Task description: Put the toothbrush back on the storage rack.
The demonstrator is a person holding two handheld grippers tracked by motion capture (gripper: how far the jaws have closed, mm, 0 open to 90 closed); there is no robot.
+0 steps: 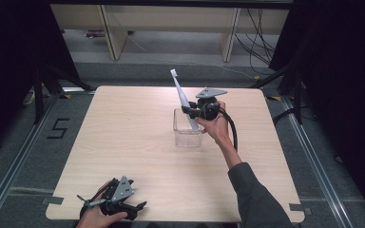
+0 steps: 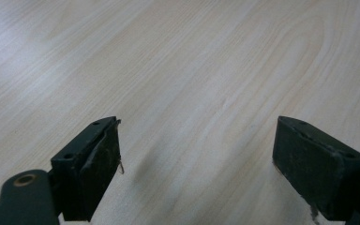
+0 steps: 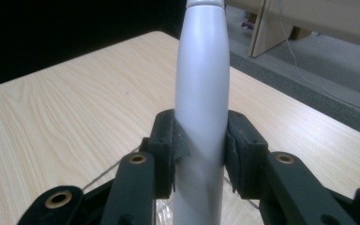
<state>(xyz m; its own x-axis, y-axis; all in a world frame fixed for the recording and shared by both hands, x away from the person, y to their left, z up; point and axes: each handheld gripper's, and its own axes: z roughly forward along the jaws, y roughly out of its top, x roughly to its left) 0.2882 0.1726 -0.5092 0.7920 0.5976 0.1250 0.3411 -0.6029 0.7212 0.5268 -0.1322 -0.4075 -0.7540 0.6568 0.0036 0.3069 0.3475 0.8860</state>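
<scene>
A white toothbrush stands tilted, its lower end inside a clear plastic cup near the middle of the table, its head up and to the far left. My right gripper is shut on the toothbrush's handle just above the cup's rim. The right gripper view has both black pads pressed against the handle's sides. My left gripper rests at the table's near left edge, held by a hand. Its jaws stand wide apart over bare wood in the left gripper view, nothing between them.
The light wooden table stands on a grey floor with a "5" mark at the left. Wooden furniture legs and cables lie beyond the far edge. Dark curtains flank both sides.
</scene>
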